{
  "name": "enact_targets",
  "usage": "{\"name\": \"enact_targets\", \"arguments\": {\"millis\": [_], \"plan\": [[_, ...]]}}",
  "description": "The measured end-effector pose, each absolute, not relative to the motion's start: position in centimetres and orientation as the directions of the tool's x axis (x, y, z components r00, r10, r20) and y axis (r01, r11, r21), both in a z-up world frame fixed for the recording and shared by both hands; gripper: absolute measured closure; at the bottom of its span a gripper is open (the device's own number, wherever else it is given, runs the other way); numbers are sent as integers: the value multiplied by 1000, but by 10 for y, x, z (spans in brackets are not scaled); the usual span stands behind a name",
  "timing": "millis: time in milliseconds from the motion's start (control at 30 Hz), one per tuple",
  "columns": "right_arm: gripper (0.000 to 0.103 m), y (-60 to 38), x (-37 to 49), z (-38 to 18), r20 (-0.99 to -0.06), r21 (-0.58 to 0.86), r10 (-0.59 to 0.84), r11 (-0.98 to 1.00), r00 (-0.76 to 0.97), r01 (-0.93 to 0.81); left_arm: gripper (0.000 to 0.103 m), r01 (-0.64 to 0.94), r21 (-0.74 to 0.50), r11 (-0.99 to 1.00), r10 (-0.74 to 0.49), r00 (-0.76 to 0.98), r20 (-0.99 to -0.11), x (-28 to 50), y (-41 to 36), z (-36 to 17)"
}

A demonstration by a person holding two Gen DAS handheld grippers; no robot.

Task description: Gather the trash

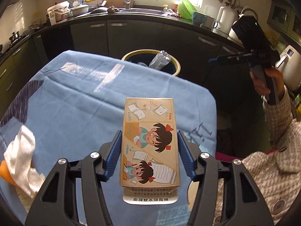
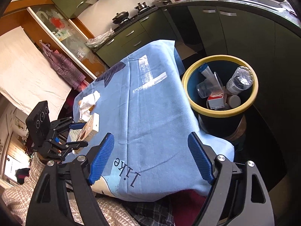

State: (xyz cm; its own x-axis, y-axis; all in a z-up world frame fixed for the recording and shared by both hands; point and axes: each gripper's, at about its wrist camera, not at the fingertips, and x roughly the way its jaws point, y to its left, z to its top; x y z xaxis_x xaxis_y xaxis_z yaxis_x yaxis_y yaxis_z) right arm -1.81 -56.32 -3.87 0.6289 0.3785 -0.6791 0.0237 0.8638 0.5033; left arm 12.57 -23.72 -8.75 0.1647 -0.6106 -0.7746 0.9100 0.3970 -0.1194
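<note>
A tan cardboard box (image 1: 149,141) printed with cartoon girls is lifted off the blue tablecloth (image 1: 75,98), and my left gripper (image 1: 149,134) is shut on it, blue pads pressing both long sides. The right wrist view shows that box (image 2: 90,128) in the left gripper (image 2: 75,131) at the left. My right gripper (image 2: 150,137) hangs open over the cloth's near corner, nothing between its fingers; in the left wrist view this right gripper (image 1: 214,60) is raised at the right. The yellow-rimmed bin (image 2: 222,113) stands beyond the table and holds a clear bottle (image 2: 239,81), cups and cartons.
A crumpled white paper towel (image 1: 20,150) lies over something orange (image 1: 5,171) at the table's left edge, the towel (image 2: 88,101) also showing in the right wrist view. Dark kitchen cabinets (image 1: 131,35) and a cluttered counter run behind the bin (image 1: 176,64). A person's patterned sleeve (image 1: 278,131) is at right.
</note>
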Motion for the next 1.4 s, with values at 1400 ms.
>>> {"name": "enact_targets", "arguments": {"millis": [1400], "plan": [[22,-459,68,-39,-731,412,457,888,506,-206,22,355,-107,929,-371,879,-301,141,-52,-58]]}}
